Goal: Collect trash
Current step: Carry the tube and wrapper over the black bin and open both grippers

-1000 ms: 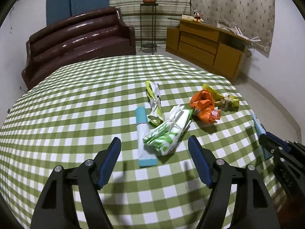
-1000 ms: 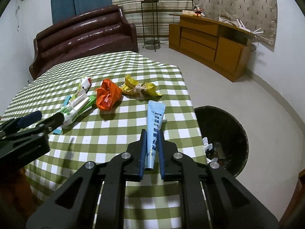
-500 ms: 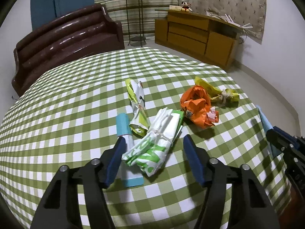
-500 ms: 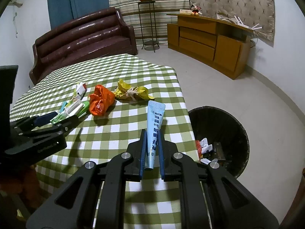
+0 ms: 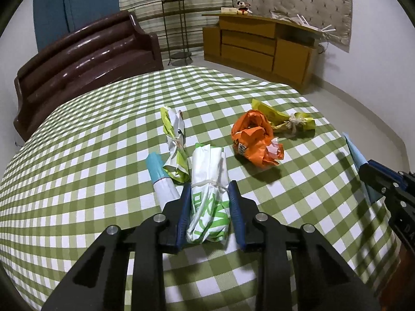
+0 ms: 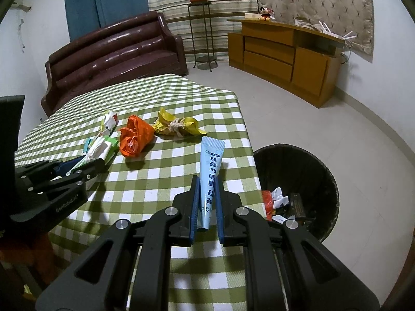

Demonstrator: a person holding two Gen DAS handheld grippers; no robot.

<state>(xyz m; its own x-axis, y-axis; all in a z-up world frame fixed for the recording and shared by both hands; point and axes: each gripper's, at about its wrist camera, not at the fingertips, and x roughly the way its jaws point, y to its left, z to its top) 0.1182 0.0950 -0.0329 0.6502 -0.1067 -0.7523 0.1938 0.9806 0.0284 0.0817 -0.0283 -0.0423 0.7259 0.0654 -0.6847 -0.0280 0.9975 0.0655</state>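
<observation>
The left gripper (image 5: 209,202) is closed around a white-and-green wrapper (image 5: 208,197) on the checked table (image 5: 77,181), apparently to lift it. The right gripper (image 6: 206,202) pinches a blue tube (image 6: 209,181) upright, near the floor bin (image 6: 298,194), probably to drop it in.

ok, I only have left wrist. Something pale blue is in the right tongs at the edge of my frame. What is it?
Observer: A light blue tube with printed text, pinched in the right tongs, flat crimped end pointing forward.
Operator: Fine. Left tongs are closed on the green-and-white packet here. Where's the bin? Not in my view.
Observer: Black bin on the floor, just off the table edge, to the right of the tube.
Operator: Empty?
Observer: No. White scraps and an orange-red piece lie in the bottom.
</observation>
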